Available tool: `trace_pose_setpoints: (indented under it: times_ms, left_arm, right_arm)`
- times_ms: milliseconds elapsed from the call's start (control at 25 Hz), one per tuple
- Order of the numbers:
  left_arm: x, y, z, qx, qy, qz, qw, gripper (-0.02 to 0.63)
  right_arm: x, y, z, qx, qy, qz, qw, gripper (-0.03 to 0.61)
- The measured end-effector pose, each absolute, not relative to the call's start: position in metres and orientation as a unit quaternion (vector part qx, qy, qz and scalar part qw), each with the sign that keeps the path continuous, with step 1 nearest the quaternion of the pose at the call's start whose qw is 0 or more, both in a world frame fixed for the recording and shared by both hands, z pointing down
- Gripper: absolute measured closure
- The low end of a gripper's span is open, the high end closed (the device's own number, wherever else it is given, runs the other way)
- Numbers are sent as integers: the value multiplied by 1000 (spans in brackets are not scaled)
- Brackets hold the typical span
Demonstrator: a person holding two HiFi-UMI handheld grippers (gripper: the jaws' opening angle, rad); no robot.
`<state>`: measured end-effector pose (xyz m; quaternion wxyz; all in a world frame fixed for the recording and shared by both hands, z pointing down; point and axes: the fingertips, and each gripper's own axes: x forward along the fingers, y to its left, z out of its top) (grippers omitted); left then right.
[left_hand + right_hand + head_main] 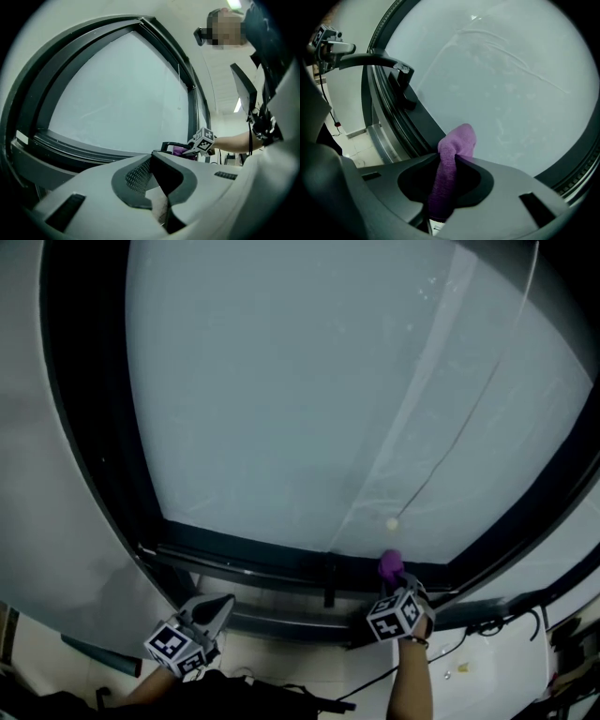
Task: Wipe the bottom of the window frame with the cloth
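One cloth (451, 168) clamped in right gripper (394, 581); left gripper (151, 157) closed.

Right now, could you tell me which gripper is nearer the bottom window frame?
Right. The right gripper holds the purple cloth at the bottom frame; the left gripper sits lower, to its left.

Pale diffuse light through the window glass (309, 399) — window frame (272, 563) dark, edges fisheye-bowed, corners vignetted black

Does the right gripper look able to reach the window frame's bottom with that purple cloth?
Likely yes: the right gripper, shut on the purple cloth, holds it right at the bottom rail, with nothing in between.
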<state>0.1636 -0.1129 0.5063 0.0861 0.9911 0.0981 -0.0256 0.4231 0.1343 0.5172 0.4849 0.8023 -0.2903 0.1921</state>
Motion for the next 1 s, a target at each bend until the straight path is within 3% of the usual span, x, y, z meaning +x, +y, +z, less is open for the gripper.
trace_pose_setpoints:
  times_ms: [1000]
  left_arm:
    - [140, -114, 505, 994, 56, -22, 90, 609]
  right_arm:
    - [381, 60, 511, 775, -403, 165, 458, 491]
